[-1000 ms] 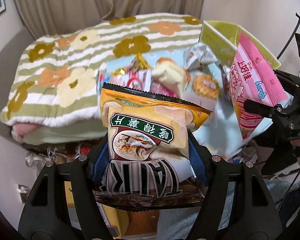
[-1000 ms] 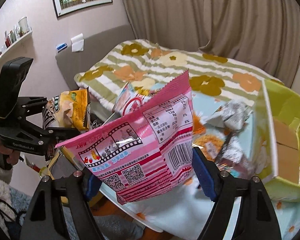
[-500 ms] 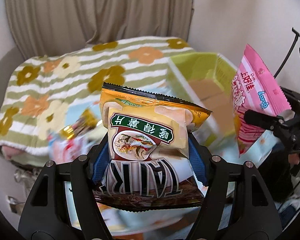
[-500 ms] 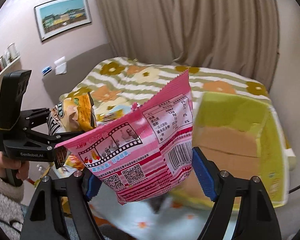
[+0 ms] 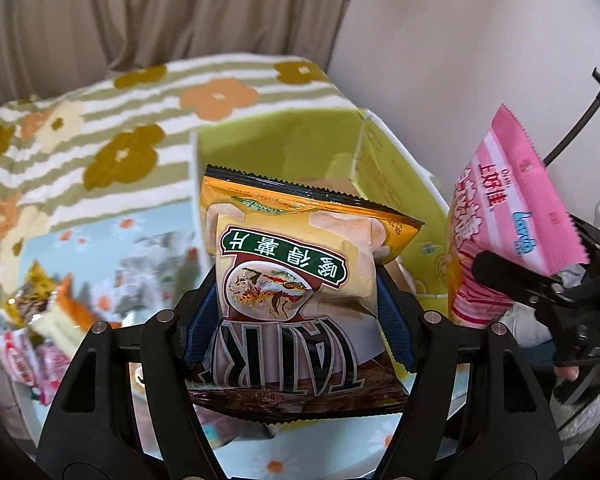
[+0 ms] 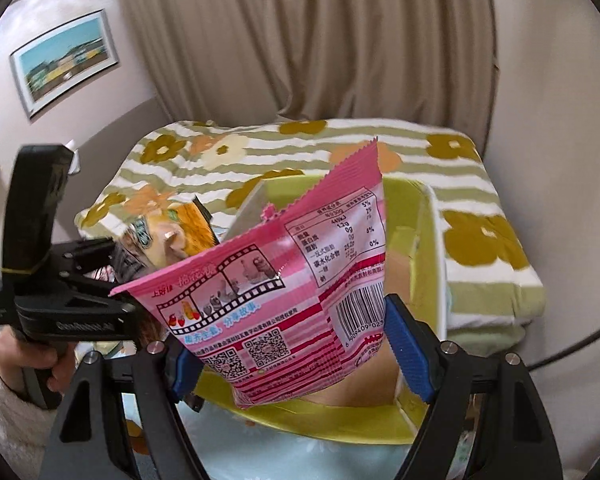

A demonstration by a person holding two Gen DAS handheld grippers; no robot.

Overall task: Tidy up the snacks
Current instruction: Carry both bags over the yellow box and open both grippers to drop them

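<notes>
A light-blue daisy-print cloth (image 5: 140,248) covers the surface, backed by a bed under a striped floral blanket (image 6: 480,184), beige curtains (image 6: 300,40) and a framed picture (image 6: 64,60). Both tongs are clamped partway — the left gripper (image 5: 300,320) on an orange chip bag (image 5: 296,264), the right gripper (image 6: 292,344) on a pink snack bag (image 6: 284,292) — above the open green box (image 6: 424,240); loose snacks (image 5: 40,320) lie left.

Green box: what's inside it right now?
Inside the green box, only a bare brown cardboard floor shows. The pink snack bag in the right gripper covers most of the interior, so anything there stays hidden.
</notes>
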